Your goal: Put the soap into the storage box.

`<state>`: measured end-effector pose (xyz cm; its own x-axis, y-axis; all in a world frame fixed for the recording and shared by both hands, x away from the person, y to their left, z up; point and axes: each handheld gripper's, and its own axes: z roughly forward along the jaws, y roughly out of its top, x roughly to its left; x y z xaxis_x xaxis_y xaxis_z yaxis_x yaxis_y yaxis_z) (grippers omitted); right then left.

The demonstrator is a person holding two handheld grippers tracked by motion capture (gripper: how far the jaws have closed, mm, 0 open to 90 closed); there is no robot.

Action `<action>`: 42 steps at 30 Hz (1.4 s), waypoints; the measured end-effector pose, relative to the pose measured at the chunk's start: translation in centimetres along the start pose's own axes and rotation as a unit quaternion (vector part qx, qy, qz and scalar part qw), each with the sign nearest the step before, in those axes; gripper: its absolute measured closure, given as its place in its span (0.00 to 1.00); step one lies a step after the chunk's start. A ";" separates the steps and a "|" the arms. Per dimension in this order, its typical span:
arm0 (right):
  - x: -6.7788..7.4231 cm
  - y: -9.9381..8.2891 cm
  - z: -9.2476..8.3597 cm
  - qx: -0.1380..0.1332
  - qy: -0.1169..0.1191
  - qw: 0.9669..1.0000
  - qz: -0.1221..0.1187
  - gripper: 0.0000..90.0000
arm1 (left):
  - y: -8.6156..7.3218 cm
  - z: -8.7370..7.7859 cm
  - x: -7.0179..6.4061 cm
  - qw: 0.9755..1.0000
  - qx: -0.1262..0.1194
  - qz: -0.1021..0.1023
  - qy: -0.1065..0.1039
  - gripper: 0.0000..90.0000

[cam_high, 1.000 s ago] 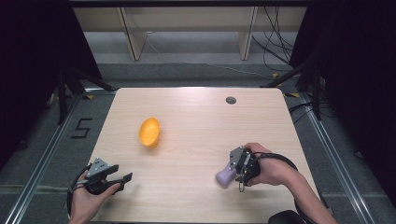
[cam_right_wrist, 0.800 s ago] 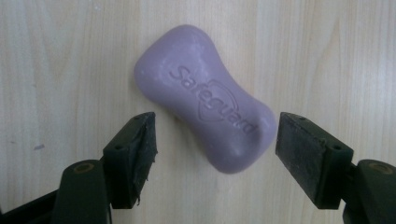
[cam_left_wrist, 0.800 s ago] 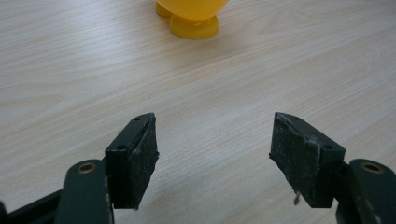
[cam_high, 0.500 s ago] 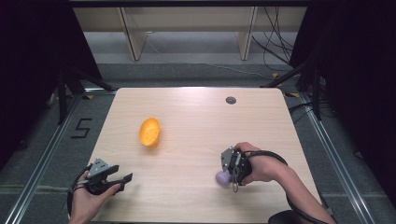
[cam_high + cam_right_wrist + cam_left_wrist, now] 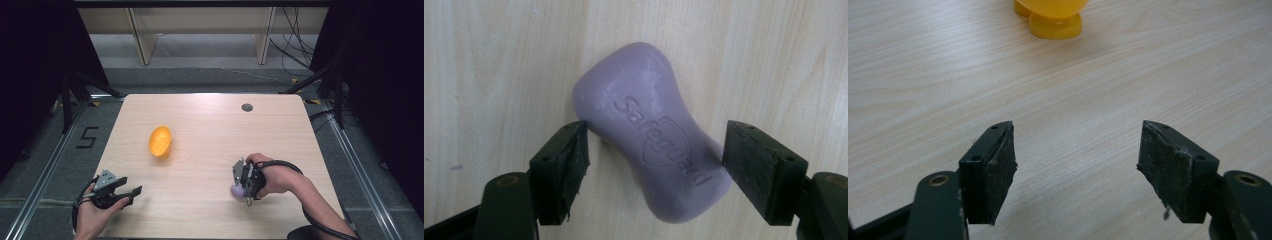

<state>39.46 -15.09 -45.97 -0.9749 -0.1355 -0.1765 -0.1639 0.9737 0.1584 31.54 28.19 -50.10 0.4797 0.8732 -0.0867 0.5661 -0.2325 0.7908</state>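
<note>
Item under inspection: purple soap bar [image 5: 651, 145], lying flat on the desk [image 5: 210, 125], in the near right part of the top as seen from the high view [image 5: 236, 190].
Item form: waisted, hourglass outline; rounded ends, narrower middle; brand lettering and a shield pressed into the upper face.
Long axis: in the right gripper view, runs diagonally from upper left to lower right, skewed across the line of the jaws rather than square to it. Neither end distinct enough to call a front.
Right hand-held gripper [image 5: 651, 165]: released, jaws spread to either side of the bar's waist. Left pad [image 5: 574, 160] at or very near the bar's edge; right pad close to the far flank; actual contact not determinable.
Handling, judged: rigid, moderately light, solid; unlikely to deform under the pads. Smooth waxy surface, likely slippery, worse if damp. Corners and embossing liable to dent under hard pressure.
Recommended hold, judged: across the narrow waist, where the flared ends resist sliding out. Present skew risks the bar twisting as the jaws close; squaring to the waist advisable.
Left hand-held gripper [image 5: 1075, 170]: released, jaws wide apart, nothing between them, over bare desk at the near left corner [image 5: 115, 192].
Other item: orange rounded object [image 5: 160, 141], left of centre, well apart from the soap; its yellow-orange base seen ahead in the left gripper view [image 5: 1053, 17].
</note>
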 end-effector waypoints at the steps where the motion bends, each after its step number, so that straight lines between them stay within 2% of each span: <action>1: 0.0 0.0 0.0 0.000 0.000 1.000 0.000 0.31 | 0.0 0.0 0.0 1.000 0.000 0.000 0.000 0.34; 2: 0.0 0.1 0.1 0.006 0.004 1.000 0.009 0.31 | 0.0 0.1 0.0 1.000 0.001 -0.002 -0.002 0.34; 3: 0.0 0.1 0.2 0.002 0.005 1.000 0.003 0.31 | 0.0 0.1 0.0 1.000 0.001 -0.002 -0.002 0.33; 4: 0.1 0.2 0.3 0.007 0.006 1.000 0.016 0.32 | 0.0 0.1 -0.1 1.000 0.002 0.001 0.003 0.33; 5: 0.1 0.2 0.3 0.007 0.006 1.000 0.016 0.32 | 0.0 0.1 -0.1 1.000 0.002 0.001 0.003 0.33; 6: 0.3 0.2 0.2 0.026 0.008 0.999 0.032 0.32 | 0.0 0.1 -0.1 1.000 0.002 0.002 0.000 0.33; 7: 0.2 0.4 0.6 0.031 0.013 0.999 0.026 0.34 | 0.0 0.1 -0.1 1.000 0.002 0.002 0.000 0.33; 9: 0.2 0.5 0.8 0.029 0.018 0.999 0.030 0.35 | 0.0 0.1 0.0 1.000 0.002 0.002 0.000 0.33; 12: 0.2 0.6 1.3 0.032 0.033 0.998 0.042 0.44 | -0.1 0.1 0.0 1.000 -0.004 -0.005 -0.001 0.33; 14: 0.2 0.6 1.4 0.033 0.031 0.998 0.046 0.46 | -0.1 0.1 0.0 1.000 -0.003 -0.006 0.002 0.33; 16: 0.0 0.6 1.4 0.037 0.035 0.997 0.062 0.53 | -0.1 0.1 0.0 1.000 -0.002 -0.005 -0.003 0.33; 17: -0.3 0.5 1.5 0.037 0.030 0.997 0.052 0.54 | -0.1 0.1 0.0 1.000 -0.002 -0.005 -0.003 0.33; 18: -0.3 0.5 1.5 0.037 0.030 0.997 0.052 0.54 | -0.1 0.1 0.0 1.000 -0.002 -0.005 -0.003 0.33; 19: -0.2 0.4 1.5 0.031 0.034 0.996 0.077 0.54 | 0.0 0.1 0.0 1.000 0.002 0.005 0.002 0.33; 20: -0.5 0.3 1.5 0.030 0.029 0.997 0.066 0.54 | 0.0 0.1 0.0 1.000 0.000 0.006 0.002 0.33; 21: -0.3 0.4 1.6 0.024 0.033 0.995 0.089 0.54 | -0.1 0.1 0.0 1.000 -0.002 0.001 -0.001 0.33; 22: -0.3 0.4 1.6 0.024 0.033 0.995 0.089 0.54 | -0.1 0.1 0.0 1.000 -0.002 0.001 -0.001 0.33; 23: -0.5 0.3 1.7 0.010 0.034 0.996 0.077 0.54 | -0.1 0.1 0.0 1.000 -0.001 -0.005 -0.003 0.33; 24: -0.7 0.2 1.7 0.011 0.028 0.997 0.074 0.54 | -0.1 0.1 0.0 1.000 -0.002 -0.005 -0.002 0.33; 27: -0.6 0.1 1.7 0.003 0.034 0.995 0.093 0.54 | 0.0 0.1 -0.1 1.000 -0.003 0.001 -0.001 0.33; 28: -0.6 0.1 1.7 0.003 0.034 0.995 0.093 0.54 | 0.0 0.1 0.1 1.000 0.004 0.011 0.002 0.33; 29: -0.7 0.1 1.8 -0.001 0.035 0.996 0.085 0.54 | 0.0 0.1 0.1 1.000 0.004 0.010 0.000 0.33; 31: -0.8 0.1 1.7 0.014 0.029 0.995 0.098 0.54 | 0.0 0.1 0.0 1.000 0.001 0.002 -0.001 0.33; 32: -1.0 0.1 1.8 0.007 0.031 0.996 0.084 0.54 | -0.1 0.2 -0.1 1.000 -0.001 -0.004 -0.002 0.33; 33: -1.0 0.1 1.8 0.004 0.032 0.995 0.089 0.54 | -0.1 0.1 -0.1 1.000 -0.002 -0.004 -0.002 0.33; 34: -0.8 0.2 1.8 0.004 0.038 0.993 0.111 0.54 | -0.1 0.1 -0.1 1.000 -0.002 -0.005 -0.001 0.33; 39: -0.8 0.2 1.8 0.007 0.040 0.993 0.113 0.54 | -0.1 0.1 0.0 1.000 0.004 0.000 -0.001 0.33; 40: -0.9 0.2 1.7 0.022 0.038 0.992 0.115 0.53 | 0.0 0.1 0.0 1.000 0.003 0.004 -0.001 0.33; 41: -0.7 0.3 1.6 0.032 0.038 0.991 0.128 0.53 | -0.1 0.1 0.0 1.000 0.001 -0.001 -0.002 0.33; 42: -0.9 0.2 1.7 0.030 0.040 0.992 0.118 0.52 | -0.1 0.1 -0.1 1.000 0.000 -0.004 -0.003 0.33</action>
<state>40.56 -14.42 -47.46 -0.9943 0.0864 -0.0630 0.0778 0.9887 0.1278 31.56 28.10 -50.26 0.4786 0.8728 -0.0960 0.5692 -0.2252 0.7907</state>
